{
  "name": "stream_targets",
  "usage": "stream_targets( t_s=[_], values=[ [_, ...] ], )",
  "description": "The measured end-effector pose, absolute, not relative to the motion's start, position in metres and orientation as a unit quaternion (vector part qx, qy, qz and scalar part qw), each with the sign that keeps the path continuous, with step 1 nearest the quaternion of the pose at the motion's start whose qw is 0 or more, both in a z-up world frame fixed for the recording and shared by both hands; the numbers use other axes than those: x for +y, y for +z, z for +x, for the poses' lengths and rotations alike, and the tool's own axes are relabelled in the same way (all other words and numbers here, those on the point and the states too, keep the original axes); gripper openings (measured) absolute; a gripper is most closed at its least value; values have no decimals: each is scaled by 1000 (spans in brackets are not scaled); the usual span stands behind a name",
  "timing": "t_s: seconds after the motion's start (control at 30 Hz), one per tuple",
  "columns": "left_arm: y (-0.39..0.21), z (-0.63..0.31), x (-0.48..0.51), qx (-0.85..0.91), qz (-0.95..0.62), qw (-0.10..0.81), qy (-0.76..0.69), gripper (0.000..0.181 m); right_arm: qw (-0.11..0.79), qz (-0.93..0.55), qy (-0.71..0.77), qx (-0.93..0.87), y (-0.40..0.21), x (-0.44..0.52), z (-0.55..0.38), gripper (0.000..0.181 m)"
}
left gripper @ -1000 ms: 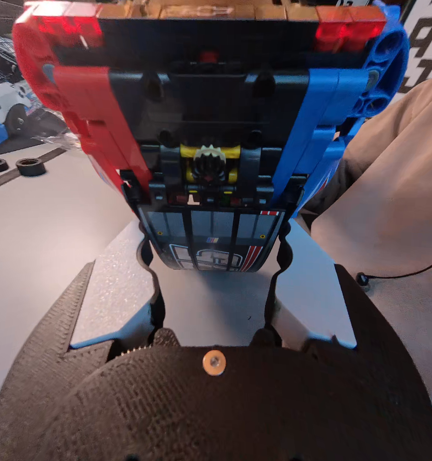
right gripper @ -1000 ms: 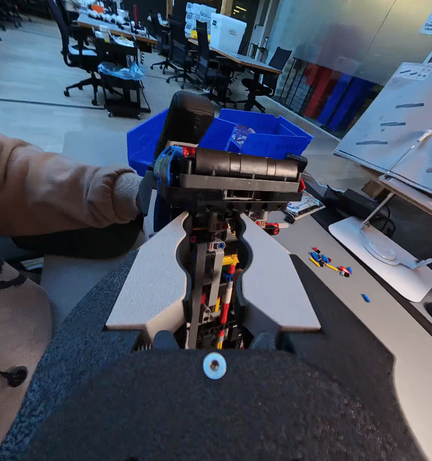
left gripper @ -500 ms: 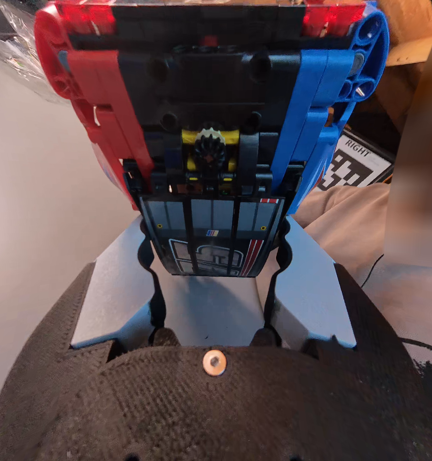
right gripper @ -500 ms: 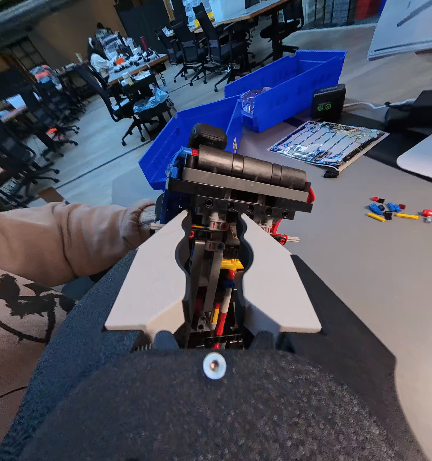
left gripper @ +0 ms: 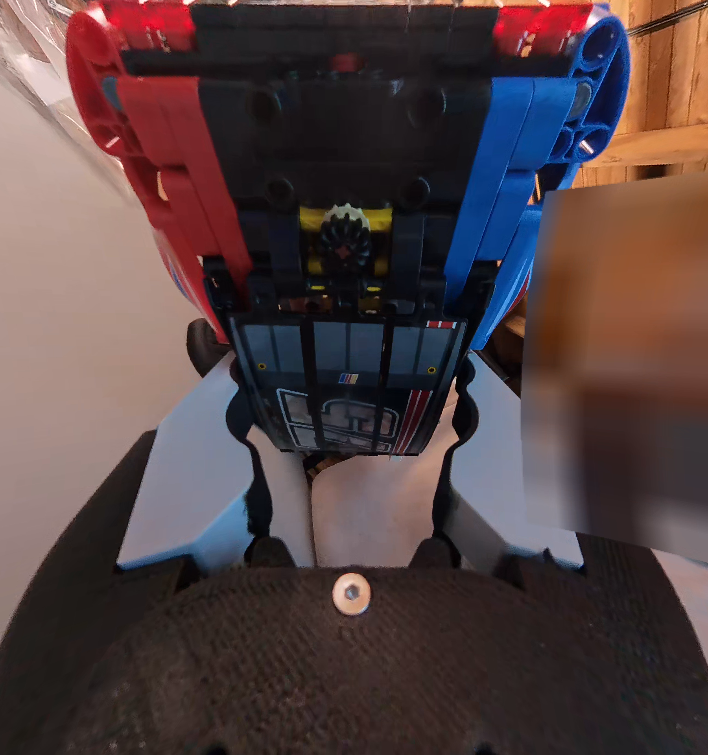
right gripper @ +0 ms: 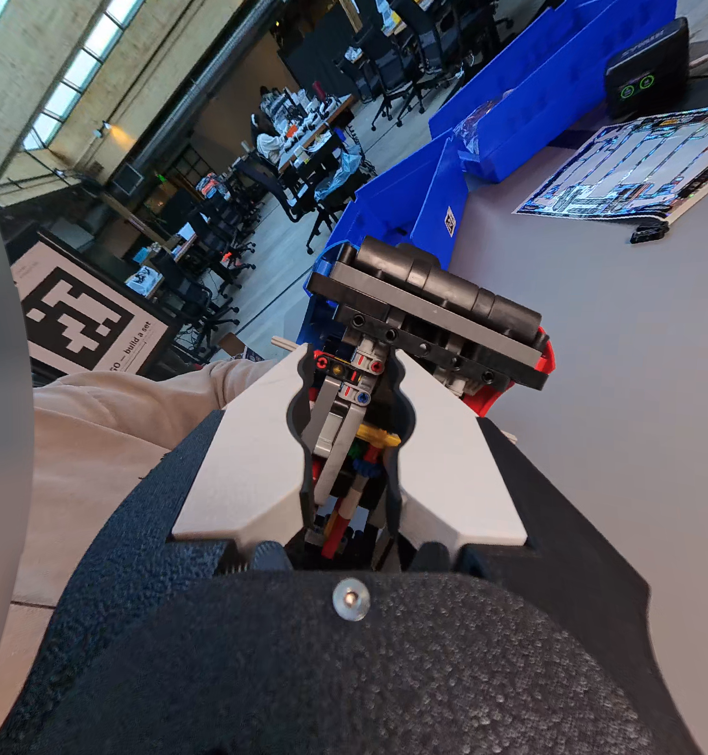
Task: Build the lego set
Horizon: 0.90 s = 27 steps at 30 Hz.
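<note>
gripping lego car [left gripper: 346, 228], underside right-view only [right gripper: 344, 441]

A red flank on the left and a blue flank on the right frame the black body of the lego car [left gripper: 346, 135], its dark roof panel striped in red and white, a yellow block behind a black gear. White fingers [left gripper: 197, 461] with black pads grip it. From the other side, grey beams, red pins and a yellow piece fill the chassis [right gripper: 426, 310]. Far off sit blue bins [right gripper: 520, 106] on a grey table [right gripper: 630, 367]; a beige sleeve [right gripper: 111, 429] lies left.
</note>
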<state>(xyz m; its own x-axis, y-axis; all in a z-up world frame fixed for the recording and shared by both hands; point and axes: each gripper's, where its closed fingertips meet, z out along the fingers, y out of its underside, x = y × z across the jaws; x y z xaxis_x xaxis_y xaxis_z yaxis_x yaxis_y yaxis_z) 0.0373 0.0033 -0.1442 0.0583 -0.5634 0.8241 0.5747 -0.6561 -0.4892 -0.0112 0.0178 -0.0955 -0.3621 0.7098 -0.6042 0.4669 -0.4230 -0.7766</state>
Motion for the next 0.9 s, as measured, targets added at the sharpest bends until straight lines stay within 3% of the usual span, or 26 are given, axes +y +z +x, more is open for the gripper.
stream_targets(
  t_s=[0.37, 0.57, 0.73, 0.9],
  values=[
    [-137, 37, -2, 31, -626, 456, -631, 101, 114, -513, 646, -554, -82, 7, -4, 34],
    [-136, 26, 2, 109, -700, 553, -439, 99, 167, -452, 649, -588, -67, -3, 12, 39],
    [-129, 15, 2, 170, -735, 601, -264, 99, 251, -427, 613, -616, -66, -4, 23, 32],
    [-130, 14, -4, 201, -743, 604, -208, 99, 312, -411, 579, -631, -71, -8, 28, 28]
  ],
)
